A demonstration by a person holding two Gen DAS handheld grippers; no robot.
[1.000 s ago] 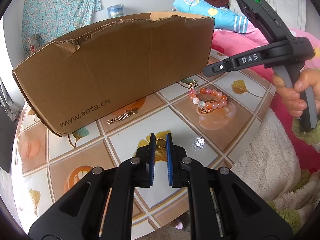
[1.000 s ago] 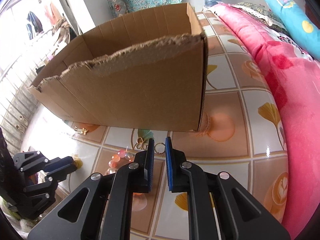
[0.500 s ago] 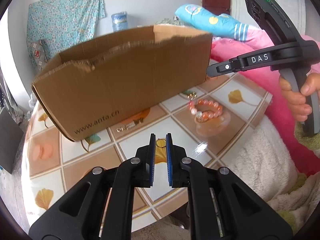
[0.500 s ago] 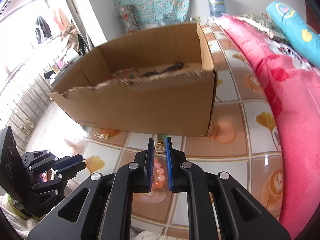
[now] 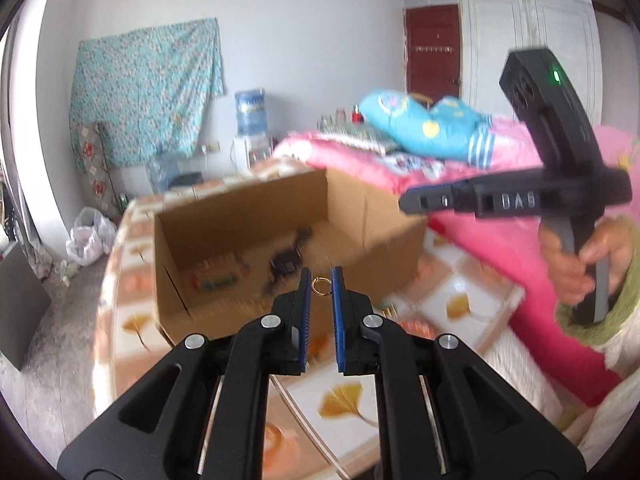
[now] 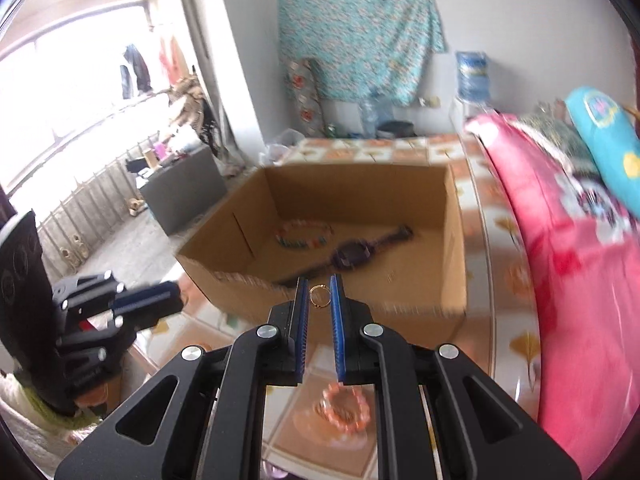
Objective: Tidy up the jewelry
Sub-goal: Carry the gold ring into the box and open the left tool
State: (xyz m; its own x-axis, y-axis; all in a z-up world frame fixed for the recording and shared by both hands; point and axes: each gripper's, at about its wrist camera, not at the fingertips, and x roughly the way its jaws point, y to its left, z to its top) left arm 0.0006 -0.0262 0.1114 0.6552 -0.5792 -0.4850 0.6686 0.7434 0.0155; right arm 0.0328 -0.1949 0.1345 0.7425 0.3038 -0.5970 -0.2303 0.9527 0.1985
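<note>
Both grippers, the left gripper (image 5: 321,282) and right gripper (image 6: 319,291), are rising from the tiled table (image 5: 460,304), each pinching a small gold ring (image 5: 321,285) (one apiece) (image 6: 319,295), and are now clearing the open brown cardboard box (image 6: 454,240), ready to drop them in.

A box (image 6: 452,240) stands on the table (image 6: 516,344), open at the top. In it lie a watch (image 6: 354,256) and, to its left, a bracelet (image 6: 304,236). On the table before the box lies a second bracelet (image 6: 344,404). A bed (image 6: 560,264) runs along the table's right side.
</note>
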